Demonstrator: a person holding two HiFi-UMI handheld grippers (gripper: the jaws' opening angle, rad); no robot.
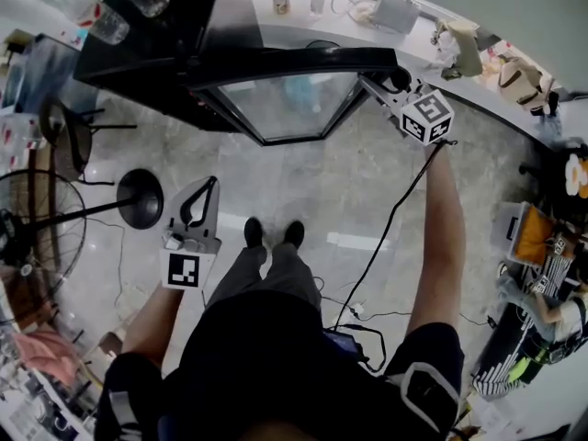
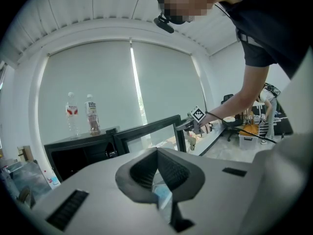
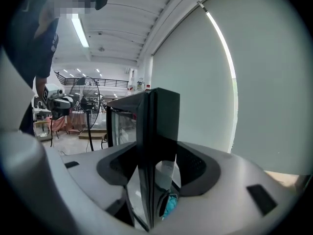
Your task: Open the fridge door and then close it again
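Note:
The black fridge (image 1: 156, 53) stands ahead with its glass door (image 1: 285, 99) swung out toward me. My right gripper (image 1: 390, 81) is at the door's free edge on an outstretched arm. In the right gripper view the dark door edge (image 3: 159, 116) stands upright between the jaws of the right gripper (image 3: 156, 155). The left pad is close against it and a narrow gap shows on the right side. My left gripper (image 1: 207, 191) hangs low by my left leg, apart from the fridge. The left gripper (image 2: 156, 153) is shut with nothing in it.
A standing fan's round base (image 1: 138, 198) and pole are on the floor to my left. Two bottles (image 2: 80, 114) stand on the fridge top. A white counter (image 1: 367, 12) with bottles and bags curves behind the fridge. A cable (image 1: 386, 237) trails from my right arm.

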